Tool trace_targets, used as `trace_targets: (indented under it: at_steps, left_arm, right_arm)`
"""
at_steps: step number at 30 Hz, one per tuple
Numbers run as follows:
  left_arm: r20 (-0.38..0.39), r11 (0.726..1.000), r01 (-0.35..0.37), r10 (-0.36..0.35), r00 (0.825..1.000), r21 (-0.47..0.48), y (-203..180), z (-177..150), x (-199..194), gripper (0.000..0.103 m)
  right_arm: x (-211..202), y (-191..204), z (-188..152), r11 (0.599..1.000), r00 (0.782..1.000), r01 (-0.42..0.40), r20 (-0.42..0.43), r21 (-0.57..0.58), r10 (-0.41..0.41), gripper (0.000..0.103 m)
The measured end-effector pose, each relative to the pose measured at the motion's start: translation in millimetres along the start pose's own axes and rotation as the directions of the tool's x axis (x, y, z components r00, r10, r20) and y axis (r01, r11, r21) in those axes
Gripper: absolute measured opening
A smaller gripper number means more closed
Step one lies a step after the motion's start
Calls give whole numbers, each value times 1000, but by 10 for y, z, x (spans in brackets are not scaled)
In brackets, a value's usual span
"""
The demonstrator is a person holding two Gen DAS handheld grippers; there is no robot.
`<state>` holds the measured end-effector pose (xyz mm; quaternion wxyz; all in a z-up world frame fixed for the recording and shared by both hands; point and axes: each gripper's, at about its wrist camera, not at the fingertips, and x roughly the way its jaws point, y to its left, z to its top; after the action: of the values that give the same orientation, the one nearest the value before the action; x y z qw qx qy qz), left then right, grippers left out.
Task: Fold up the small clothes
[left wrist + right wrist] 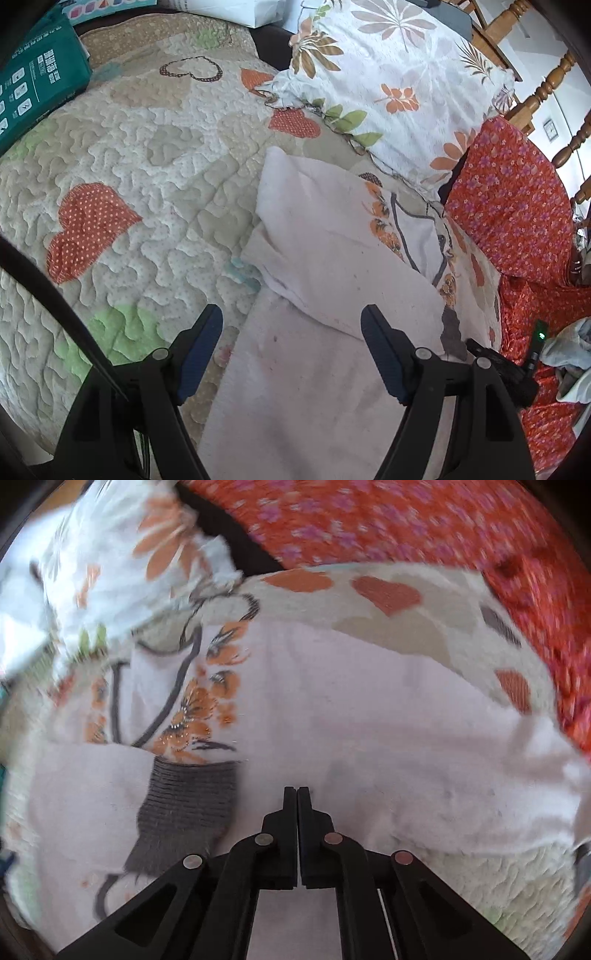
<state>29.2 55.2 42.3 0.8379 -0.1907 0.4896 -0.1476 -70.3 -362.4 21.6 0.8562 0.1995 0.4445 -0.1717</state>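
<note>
A small pale pink garment (pixel 325 266) with an orange flower print and grey cuff lies partly folded on the quilted bed cover (pixel 129 166). My left gripper (pixel 291 317) is open and empty, just above the garment's near part. In the right wrist view the garment (pixel 369 709) fills the middle, its grey ribbed cuff (pixel 184 812) at lower left. My right gripper (pixel 297 790) is shut with jaws together just over the cloth; no fabric shows between them. That view is motion blurred.
A floral pillow (pixel 388 74) lies at the back. Red flowered cloth (pixel 517 206) covers the right side, also in the right wrist view (pixel 443 524). A green box (pixel 33 88) sits far left. A wooden bed rail (pixel 546 85) stands at the right.
</note>
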Motion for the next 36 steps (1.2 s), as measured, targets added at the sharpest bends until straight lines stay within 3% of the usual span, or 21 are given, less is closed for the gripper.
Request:
trace_targets:
  at_steps: [4,6,11,14,15,19,23,25,26,29,32,34,36]
  left_arm:
    - [5,1000,3,-3,1000,15,-46,-41,-44,76]
    - [4,1000,6,-6,1000,14,-66,-69,-52,77]
    - [-24,1000,15,-15,1000,21,-155,-142,33,77]
    - [-45,999,14,-13,999,40,-236,-204,107,77]
    - [-49,999,10,-8,999,46,-260,-227,127,77]
    - [-52,998,6,-2,999,66,-300,-265,151,77]
    - [-43,999,8,-6,999,49,-229,-226,110,77]
    - [-32,1000,18,-18,999,21,-150,-173,42,77]
    - [-22,1000,22,-22,1000,7,-104,-139,0,77]
    - [16,999,26,-26,1000,-38,30,-34,-128,77]
    - [65,995,21,-15,998,-94,191,88,-273,77]
    - [97,991,28,-15,995,-133,308,178,-385,77]
    - [131,985,41,-19,991,-167,409,249,-492,77]
  right_arm:
    - [-402,-808,-321,981,998,-59,25,183,55,23]
    - [-594,-1343,-571,948,996,-82,51,309,69,41]
    - [-855,-2322,-1041,832,993,-106,99,544,62,46]
    - [-929,-2596,-1056,765,981,-180,166,619,97,47]
    - [-945,-2624,-1009,761,980,-183,179,622,89,51]
    - [-894,-2572,-773,778,979,-166,197,606,56,54]
    - [-759,-2521,-504,807,984,-6,146,591,-100,54]
    - [-734,-2520,-402,813,977,93,105,574,-187,27]
    - [-719,-2489,-349,822,973,137,81,553,-216,8]
    - [-816,-2179,-176,876,955,211,98,434,-279,7]
    - [-936,-1468,15,950,957,181,177,255,-230,7]
    - [-955,-826,111,989,972,85,210,125,-110,8]
    - [-905,-165,137,1000,978,-3,210,-4,4,8]
